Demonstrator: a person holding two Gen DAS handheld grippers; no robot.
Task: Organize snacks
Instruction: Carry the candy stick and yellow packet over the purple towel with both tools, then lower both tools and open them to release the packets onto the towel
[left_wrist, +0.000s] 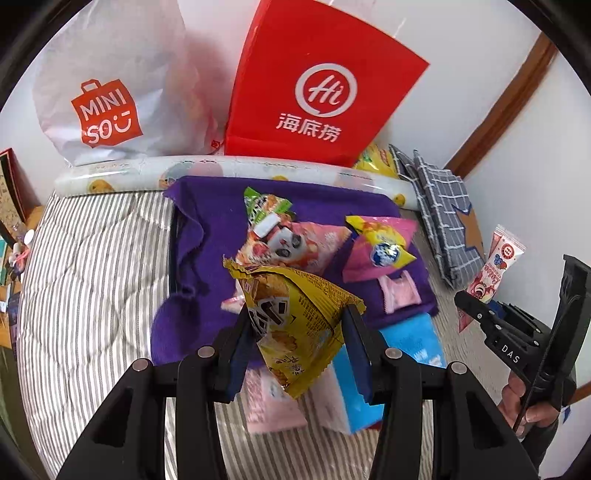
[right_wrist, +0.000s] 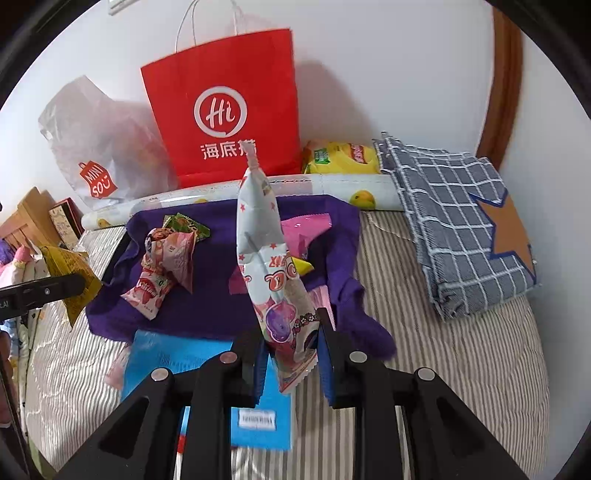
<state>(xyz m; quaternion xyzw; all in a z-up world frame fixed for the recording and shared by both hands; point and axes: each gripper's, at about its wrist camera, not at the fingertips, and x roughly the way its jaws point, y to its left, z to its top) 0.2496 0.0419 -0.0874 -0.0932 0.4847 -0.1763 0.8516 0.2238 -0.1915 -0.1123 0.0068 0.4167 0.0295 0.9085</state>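
The left gripper (left_wrist: 299, 332) is pinching a yellow snack packet (left_wrist: 295, 314) above the purple cloth (left_wrist: 207, 236); the right gripper (right_wrist: 291, 354) is gripping a long pink-and-white packet (right_wrist: 269, 266) over its near edge, best lowered gently among the loose snacks (right_wrist: 166, 258)

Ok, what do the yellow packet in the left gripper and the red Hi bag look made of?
Yellow packet: thin glossy plastic film, likely; crinkled, with a serrated sealed edge. Red Hi bag: matte paper, probably; crisp folds, stands stiffly, thin white handles.
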